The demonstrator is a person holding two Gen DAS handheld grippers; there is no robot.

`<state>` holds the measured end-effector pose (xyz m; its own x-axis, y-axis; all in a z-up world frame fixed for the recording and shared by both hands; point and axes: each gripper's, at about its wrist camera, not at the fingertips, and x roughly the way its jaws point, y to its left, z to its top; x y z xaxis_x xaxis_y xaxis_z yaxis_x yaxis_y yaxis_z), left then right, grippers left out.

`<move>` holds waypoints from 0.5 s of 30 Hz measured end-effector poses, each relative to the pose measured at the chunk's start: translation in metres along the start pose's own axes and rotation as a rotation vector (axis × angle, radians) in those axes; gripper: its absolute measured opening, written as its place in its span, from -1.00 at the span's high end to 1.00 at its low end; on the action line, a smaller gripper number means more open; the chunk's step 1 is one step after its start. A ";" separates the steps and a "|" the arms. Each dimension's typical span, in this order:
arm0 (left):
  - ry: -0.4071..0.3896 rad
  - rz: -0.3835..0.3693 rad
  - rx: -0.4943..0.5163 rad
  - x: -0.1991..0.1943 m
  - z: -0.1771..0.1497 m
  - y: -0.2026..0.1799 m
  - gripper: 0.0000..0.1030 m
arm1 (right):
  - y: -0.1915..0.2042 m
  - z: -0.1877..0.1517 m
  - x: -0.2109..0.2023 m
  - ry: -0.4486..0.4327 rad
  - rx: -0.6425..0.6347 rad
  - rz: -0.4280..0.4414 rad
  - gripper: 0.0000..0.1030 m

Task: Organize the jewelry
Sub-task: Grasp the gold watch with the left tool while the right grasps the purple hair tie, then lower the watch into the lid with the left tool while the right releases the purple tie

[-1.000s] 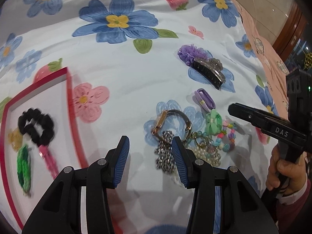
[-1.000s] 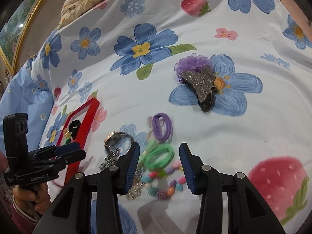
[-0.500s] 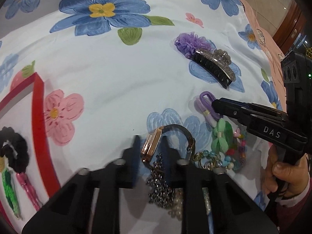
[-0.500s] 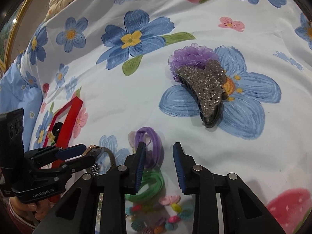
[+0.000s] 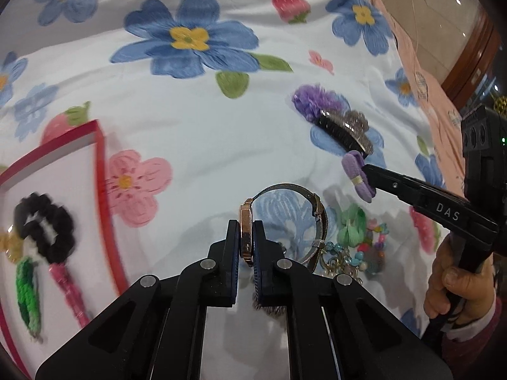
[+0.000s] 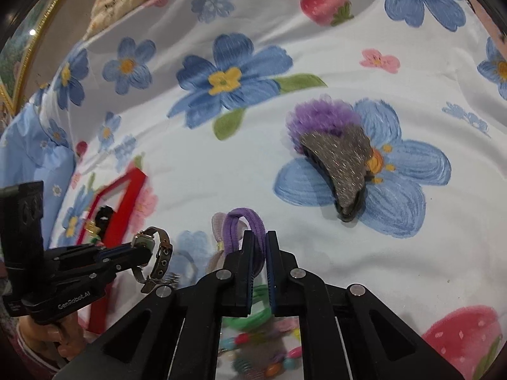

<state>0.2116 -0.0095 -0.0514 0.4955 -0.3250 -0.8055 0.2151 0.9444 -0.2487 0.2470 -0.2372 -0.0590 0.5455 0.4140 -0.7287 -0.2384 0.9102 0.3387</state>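
Observation:
My left gripper (image 5: 246,237) is shut on the rose-gold case of a wristwatch (image 5: 246,231) with a grey mesh strap, lifted off the floral cloth; it also shows in the right wrist view (image 6: 152,250). My right gripper (image 6: 259,247) is shut on a purple hair tie (image 6: 244,221), seen in the left wrist view (image 5: 358,177) raised above the cloth. A red-rimmed tray (image 5: 104,209) at the left holds a black scrunchie (image 5: 44,224), a green tie and a pink clip.
A glittery grey claw clip (image 6: 342,164) lies on a purple scrunchie (image 6: 320,114) farther back. A green hair tie (image 5: 350,221), bead bracelets (image 5: 370,247) and chain pieces lie in a pile below the grippers. Pink cloth (image 5: 421,72) lies at the right.
My left gripper closed on the watch and lifted it off the pile. My right gripper moved forward, closed on the purple hair tie and raised it.

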 end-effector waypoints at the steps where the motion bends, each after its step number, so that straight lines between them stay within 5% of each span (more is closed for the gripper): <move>1: -0.009 0.000 -0.009 -0.006 -0.002 0.003 0.88 | 0.004 0.000 -0.004 -0.009 0.002 0.015 0.88; 15: -0.087 0.045 -0.137 -0.073 -0.046 0.054 0.88 | 0.079 -0.023 -0.006 0.026 -0.079 0.137 0.87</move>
<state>0.1482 0.0676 -0.0312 0.5743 -0.2795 -0.7695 0.0770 0.9542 -0.2891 0.2065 -0.1674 -0.0416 0.4823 0.5339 -0.6945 -0.3727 0.8425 0.3889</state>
